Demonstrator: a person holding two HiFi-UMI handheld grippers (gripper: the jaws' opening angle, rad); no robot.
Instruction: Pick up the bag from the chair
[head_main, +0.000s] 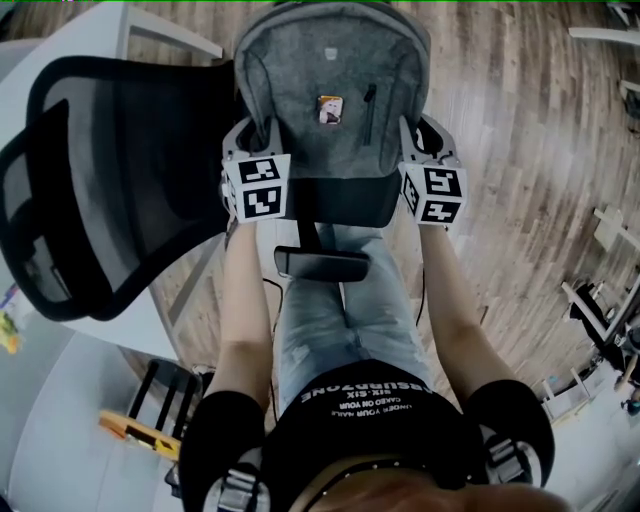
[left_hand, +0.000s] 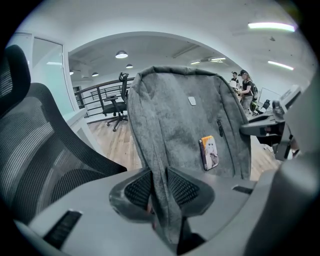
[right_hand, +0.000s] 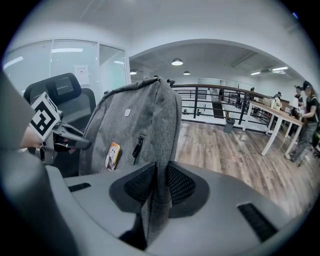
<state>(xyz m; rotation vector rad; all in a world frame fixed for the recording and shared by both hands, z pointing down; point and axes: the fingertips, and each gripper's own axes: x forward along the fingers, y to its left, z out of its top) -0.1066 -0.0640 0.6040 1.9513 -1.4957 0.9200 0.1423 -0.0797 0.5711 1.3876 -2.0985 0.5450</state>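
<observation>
A grey fabric backpack (head_main: 330, 90) hangs upright between my two grippers, clear of the black mesh office chair (head_main: 100, 190) at the left. A small picture badge (head_main: 330, 110) is pinned on its front. My left gripper (head_main: 245, 150) is shut on the bag's left edge, and grey fabric (left_hand: 160, 185) is pinched between its ribbed pads. My right gripper (head_main: 425, 150) is shut on the right edge, with the fabric (right_hand: 157, 187) clamped between its pads. The backpack (left_hand: 185, 135) fills the left gripper view; the backpack (right_hand: 132, 130) stands left of centre in the right gripper view.
The chair's black armrest (head_main: 322, 263) sits just below the bag. A white desk (head_main: 70, 60) lies behind the chair. Wooden floor (head_main: 520, 150) spreads to the right. A railing (right_hand: 220, 102), long tables (right_hand: 277, 117) and standing people (right_hand: 305, 115) are far off.
</observation>
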